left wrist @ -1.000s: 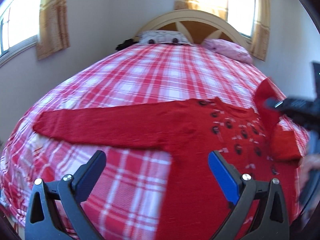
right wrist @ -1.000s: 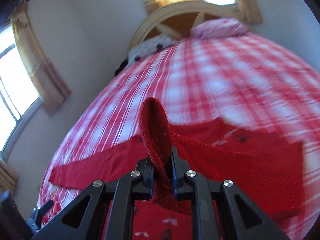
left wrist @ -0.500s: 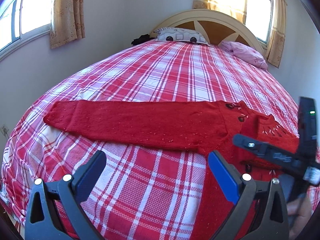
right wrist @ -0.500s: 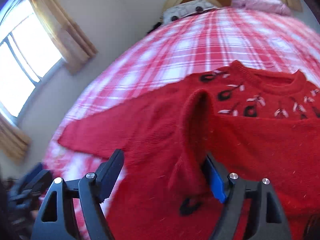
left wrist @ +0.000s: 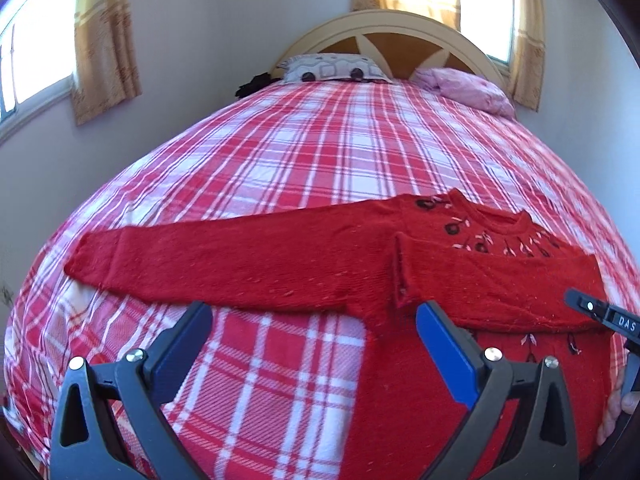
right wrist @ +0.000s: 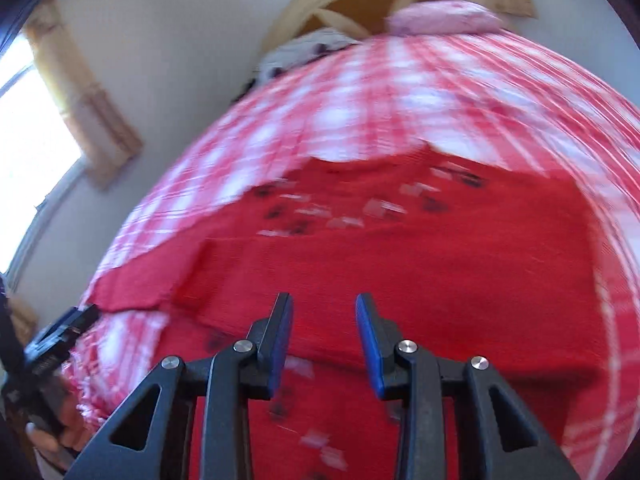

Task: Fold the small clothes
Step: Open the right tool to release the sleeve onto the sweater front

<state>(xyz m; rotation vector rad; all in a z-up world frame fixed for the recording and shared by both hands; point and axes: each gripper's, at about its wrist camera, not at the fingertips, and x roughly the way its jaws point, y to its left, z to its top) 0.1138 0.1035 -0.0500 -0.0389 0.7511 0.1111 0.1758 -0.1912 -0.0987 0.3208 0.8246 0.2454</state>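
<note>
A small red knitted sweater [left wrist: 400, 360] with dark cherry motifs lies flat on the plaid bed. Its left sleeve [left wrist: 224, 264] stretches out to the left. Its right sleeve [left wrist: 496, 280] is folded across the chest. My left gripper [left wrist: 312, 332] is open and empty, hovering over the sweater's left armpit. My right gripper [right wrist: 324, 320] is open and empty above the folded sleeve [right wrist: 400, 280]; this view is motion-blurred. The right gripper's edge shows in the left wrist view [left wrist: 608, 316].
The bed has a red and white plaid blanket [left wrist: 328, 152]. A patterned pillow [left wrist: 332, 66] and a pink pillow [left wrist: 468, 88] lie by the arched headboard [left wrist: 396, 36]. Curtained windows stand at left and behind.
My right gripper carried the right sleeve across the chest, opened and let it go, then pulled back. My left gripper stayed open and shifted slightly.
</note>
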